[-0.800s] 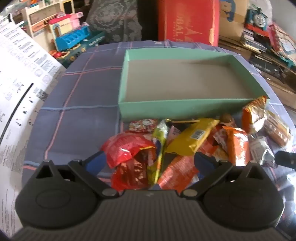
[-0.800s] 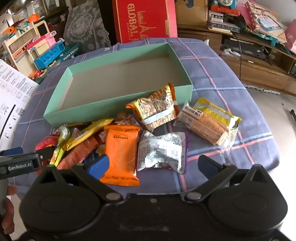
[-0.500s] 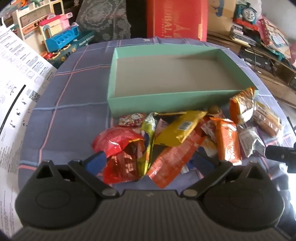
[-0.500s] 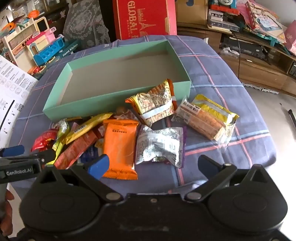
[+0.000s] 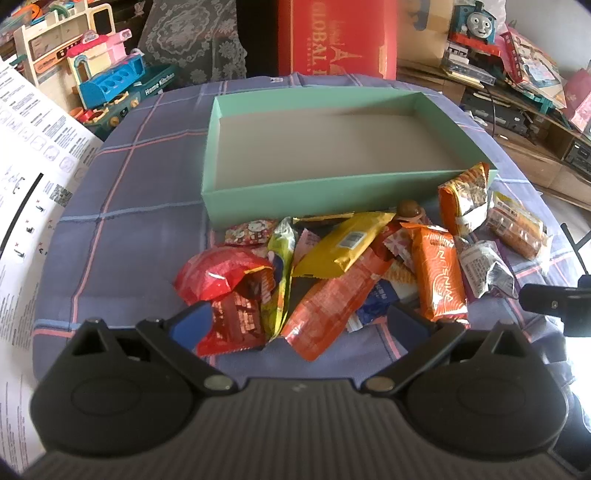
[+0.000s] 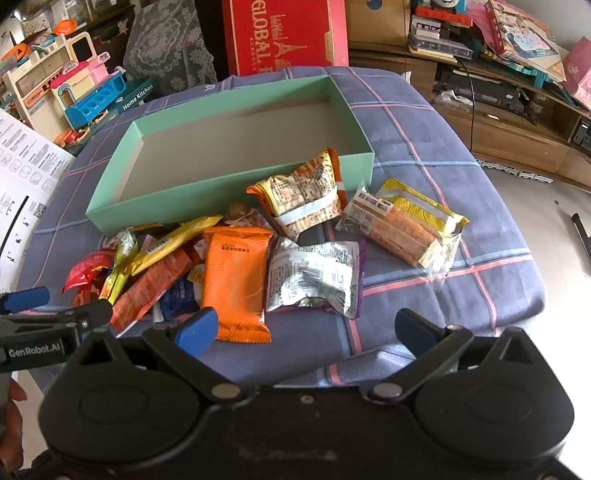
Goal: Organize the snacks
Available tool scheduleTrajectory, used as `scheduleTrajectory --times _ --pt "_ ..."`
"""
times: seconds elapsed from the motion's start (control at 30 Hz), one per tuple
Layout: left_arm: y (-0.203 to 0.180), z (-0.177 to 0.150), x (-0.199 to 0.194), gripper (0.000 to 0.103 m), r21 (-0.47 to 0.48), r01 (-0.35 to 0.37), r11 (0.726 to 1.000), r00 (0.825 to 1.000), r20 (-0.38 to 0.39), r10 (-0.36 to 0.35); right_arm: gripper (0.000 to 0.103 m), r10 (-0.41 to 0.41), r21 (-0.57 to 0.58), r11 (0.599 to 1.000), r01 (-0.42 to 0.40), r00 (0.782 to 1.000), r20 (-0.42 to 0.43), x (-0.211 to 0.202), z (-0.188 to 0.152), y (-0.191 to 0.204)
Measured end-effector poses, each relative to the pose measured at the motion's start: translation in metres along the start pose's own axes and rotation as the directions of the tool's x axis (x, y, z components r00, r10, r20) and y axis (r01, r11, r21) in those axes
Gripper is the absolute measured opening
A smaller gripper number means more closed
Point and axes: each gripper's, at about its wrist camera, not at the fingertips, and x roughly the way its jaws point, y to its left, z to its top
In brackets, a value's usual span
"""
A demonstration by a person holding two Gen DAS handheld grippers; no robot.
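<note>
Start of sorting: your left gripper [image 5: 299, 319] and right gripper [image 6: 306, 328] hover wide and empty over the snack pile [image 6: 236, 273], beside the empty green box [image 6: 229, 192]. Next, you close on one packet.

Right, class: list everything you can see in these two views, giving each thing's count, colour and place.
box: one, mint green, nothing inside, middle of the cloth
snack packets: a dozen or so, red, yellow, orange, silver, heaped in front of the box
cloth: one, blue checked, under everything
carton: one, red, behind the box
toy kitchen: one, pastel, far left
paper sheet: one, white, left edge
left gripper: open, over the red packets
right gripper: open, over the silver packet
</note>
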Motion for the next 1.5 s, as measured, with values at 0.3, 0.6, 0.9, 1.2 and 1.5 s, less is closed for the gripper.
scheduleTrajectory --times 0.3,0.6,0.9,1.2,1.5 --pt "0.002 -0.002 0.002 0.103 -0.006 -0.002 1.0 1.0 -0.014 0.002 0.103 -0.002 0.006 1.0 0.003 1.0 -0.01 0.001 0.002 0.001" --pt "0.0 -0.003 0.007 0.103 0.0 -0.005 1.0 0.999 -0.032 0.005 0.103 -0.002 0.022 1.0 0.002 1.0 -0.028 0.004 0.001 -0.001" --pt "0.0 -0.005 0.013 0.103 -0.001 -0.002 1.0 0.999 -0.052 0.002 0.103 0.011 0.034 0.999 -0.01 0.999 -0.041 0.007 0.0 -0.002" --pt "-0.002 -0.007 0.021 0.103 0.009 0.002 1.0 0.997 -0.076 -0.001 0.103 0.049 0.045 0.998 -0.046 0.997 -0.056 0.013 0.0 -0.003" --pt "0.016 -0.005 0.034 0.102 -0.021 0.047 0.999 0.997 -0.053 -0.048 0.103 0.095 0.001 0.995 -0.095 0.995 0.01 0.017 -0.003 -0.002"
